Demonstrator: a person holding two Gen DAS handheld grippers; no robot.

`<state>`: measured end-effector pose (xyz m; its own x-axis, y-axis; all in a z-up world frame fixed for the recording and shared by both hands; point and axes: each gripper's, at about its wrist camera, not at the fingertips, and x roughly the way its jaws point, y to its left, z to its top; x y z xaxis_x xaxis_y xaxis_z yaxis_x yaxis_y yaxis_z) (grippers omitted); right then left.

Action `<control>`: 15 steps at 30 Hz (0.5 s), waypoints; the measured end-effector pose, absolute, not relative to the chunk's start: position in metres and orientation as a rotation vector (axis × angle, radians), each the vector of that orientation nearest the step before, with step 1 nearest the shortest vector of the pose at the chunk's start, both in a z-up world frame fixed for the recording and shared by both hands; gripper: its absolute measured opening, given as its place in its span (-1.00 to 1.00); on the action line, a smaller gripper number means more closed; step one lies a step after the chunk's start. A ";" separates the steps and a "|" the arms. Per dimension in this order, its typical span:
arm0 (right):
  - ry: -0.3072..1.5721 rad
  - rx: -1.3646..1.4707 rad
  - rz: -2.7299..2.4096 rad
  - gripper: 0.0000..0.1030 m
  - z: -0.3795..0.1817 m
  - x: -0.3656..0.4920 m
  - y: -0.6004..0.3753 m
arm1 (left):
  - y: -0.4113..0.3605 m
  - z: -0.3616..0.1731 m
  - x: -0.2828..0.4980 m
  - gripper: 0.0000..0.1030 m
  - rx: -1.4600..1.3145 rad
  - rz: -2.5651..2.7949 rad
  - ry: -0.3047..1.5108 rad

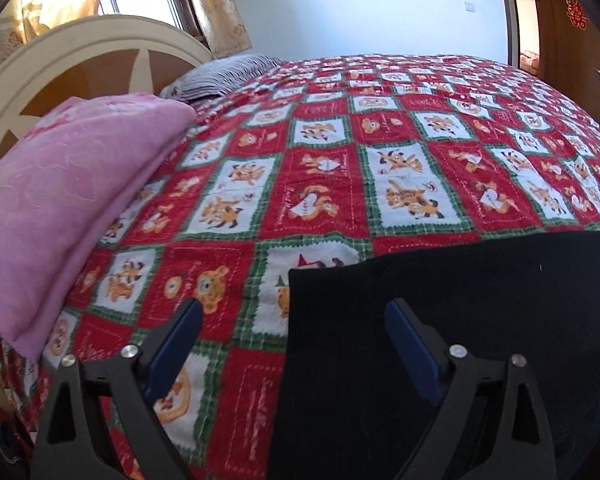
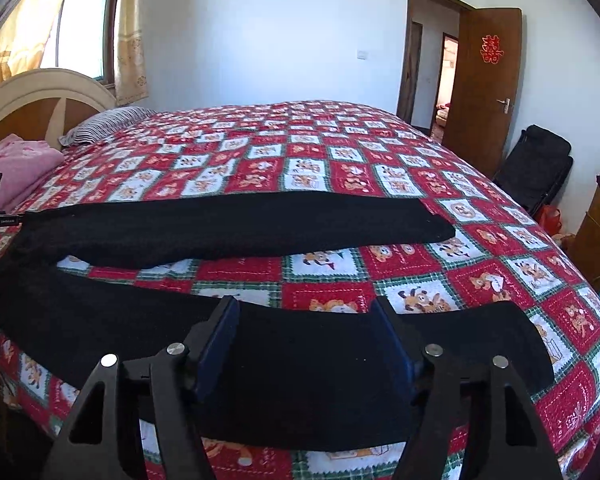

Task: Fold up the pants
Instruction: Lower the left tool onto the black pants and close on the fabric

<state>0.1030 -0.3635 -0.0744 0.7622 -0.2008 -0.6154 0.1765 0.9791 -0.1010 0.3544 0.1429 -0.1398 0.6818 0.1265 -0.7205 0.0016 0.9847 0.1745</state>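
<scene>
Black pants (image 2: 236,228) lie spread flat on the red patchwork bedspread (image 2: 340,152), the two legs apart in a V, waist to the left. The near leg (image 2: 308,376) runs under my right gripper (image 2: 304,320), which is open and empty just above it. In the left wrist view the waist end of the pants (image 1: 440,320) fills the lower right. My left gripper (image 1: 294,320) is open and empty, straddling the waist's left edge, with its right finger (image 1: 408,344) over the black cloth.
A folded pink blanket (image 1: 68,200) and a striped pillow (image 1: 224,76) lie by the cream headboard (image 1: 80,52) at the left. A black chair (image 2: 536,164), an open wooden door (image 2: 480,92) and a wooden cabinet (image 2: 596,232) stand to the right of the bed.
</scene>
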 end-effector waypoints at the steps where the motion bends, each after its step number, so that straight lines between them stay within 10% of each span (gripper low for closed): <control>1: 0.678 -0.040 -0.210 0.29 -0.077 0.105 -0.364 | 0.144 -0.142 0.359 0.73 0.154 0.063 0.826; 6: 0.699 -0.029 -0.223 0.12 -0.084 0.117 -0.376 | 0.153 -0.155 0.381 0.14 0.061 -0.030 0.892; 15: 0.692 0.008 -0.278 -0.13 -0.077 0.134 -0.407 | 0.165 -0.170 0.393 0.22 -0.084 -0.137 0.959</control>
<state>0.1342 -0.4070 -0.0769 0.7343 -0.2505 -0.6309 0.2556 0.9630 -0.0848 0.3932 0.1652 -0.1702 0.5666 -0.1536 -0.8096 0.0792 0.9881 -0.1321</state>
